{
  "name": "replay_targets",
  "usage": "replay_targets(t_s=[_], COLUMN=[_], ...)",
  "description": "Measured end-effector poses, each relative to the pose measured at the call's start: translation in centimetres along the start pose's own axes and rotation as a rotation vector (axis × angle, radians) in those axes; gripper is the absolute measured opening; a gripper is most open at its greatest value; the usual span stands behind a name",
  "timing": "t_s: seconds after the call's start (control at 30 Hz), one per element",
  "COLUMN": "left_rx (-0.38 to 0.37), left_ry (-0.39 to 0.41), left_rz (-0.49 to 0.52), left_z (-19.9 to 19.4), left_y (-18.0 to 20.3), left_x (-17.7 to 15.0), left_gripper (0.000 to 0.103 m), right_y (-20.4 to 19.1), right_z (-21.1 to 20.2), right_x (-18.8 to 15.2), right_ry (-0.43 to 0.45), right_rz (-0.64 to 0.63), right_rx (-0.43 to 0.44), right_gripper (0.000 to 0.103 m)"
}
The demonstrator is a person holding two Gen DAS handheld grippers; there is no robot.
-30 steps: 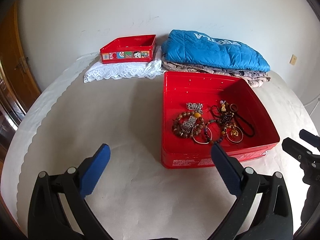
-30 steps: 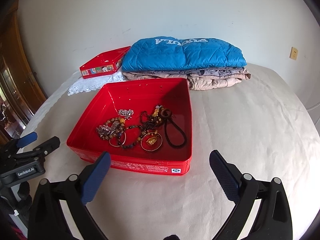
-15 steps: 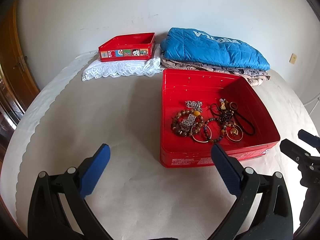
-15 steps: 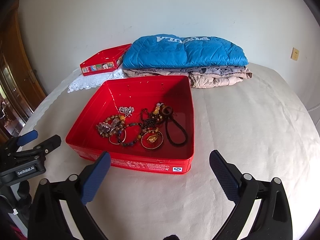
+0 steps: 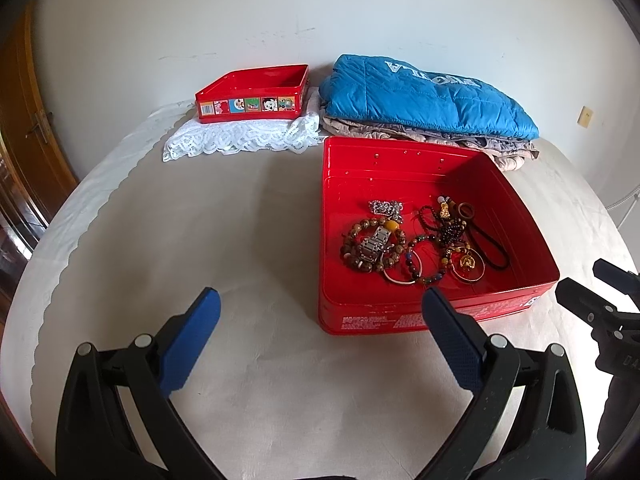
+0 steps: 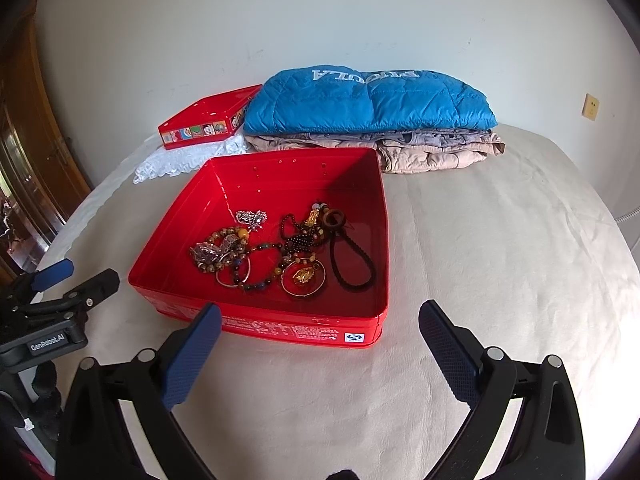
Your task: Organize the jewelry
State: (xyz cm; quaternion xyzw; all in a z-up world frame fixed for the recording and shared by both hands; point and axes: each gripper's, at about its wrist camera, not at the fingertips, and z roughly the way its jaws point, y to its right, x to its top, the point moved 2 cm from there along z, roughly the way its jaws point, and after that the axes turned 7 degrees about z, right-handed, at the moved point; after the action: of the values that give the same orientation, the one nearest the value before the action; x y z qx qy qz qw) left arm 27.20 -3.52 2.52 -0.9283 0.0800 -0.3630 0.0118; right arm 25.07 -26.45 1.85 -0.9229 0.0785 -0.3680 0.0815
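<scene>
A large red tin tray [image 5: 440, 318] [image 6: 264, 322] lies on the beige bed and holds a tangle of jewelry [image 5: 424, 240] [image 6: 280, 252]: beaded bracelets, a metal watch band, a silver chain, gold hoops, a dark bead loop. A smaller red tin [image 5: 256, 94] [image 6: 208, 118] with cartoon pictures sits at the back on white lace. My left gripper [image 5: 320, 308] is open and empty, in front of the tray's left corner. My right gripper [image 6: 320, 320] is open and empty, just before the tray's near wall.
A folded blue quilted jacket [image 5: 424, 96] [image 6: 368, 96] lies on beige clothes behind the tray. White lace cloth [image 5: 240, 140] is under the small tin. A wooden door [image 5: 24, 120] stands at the left. The white wall is behind the bed.
Both grippers have moved slightly closer to the tray and tilted a bit downward; the tray sits lower and larger in view. Jaws stay open.
</scene>
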Motion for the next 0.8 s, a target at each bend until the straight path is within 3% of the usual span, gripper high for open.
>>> replay_targets(t_s=[0.8], left_rx=[0.002], left_ry=[-0.004], left_rz=[0.007], left_z=[0.21], left_y=[0.23], left_x=[-0.18], left_gripper=[0.100], right_y=[-0.06], right_z=[0.25], right_x=[-0.22], right_ry=[-0.006], right_rz=[-0.009], right_rx=[-0.007], right_gripper=[0.099])
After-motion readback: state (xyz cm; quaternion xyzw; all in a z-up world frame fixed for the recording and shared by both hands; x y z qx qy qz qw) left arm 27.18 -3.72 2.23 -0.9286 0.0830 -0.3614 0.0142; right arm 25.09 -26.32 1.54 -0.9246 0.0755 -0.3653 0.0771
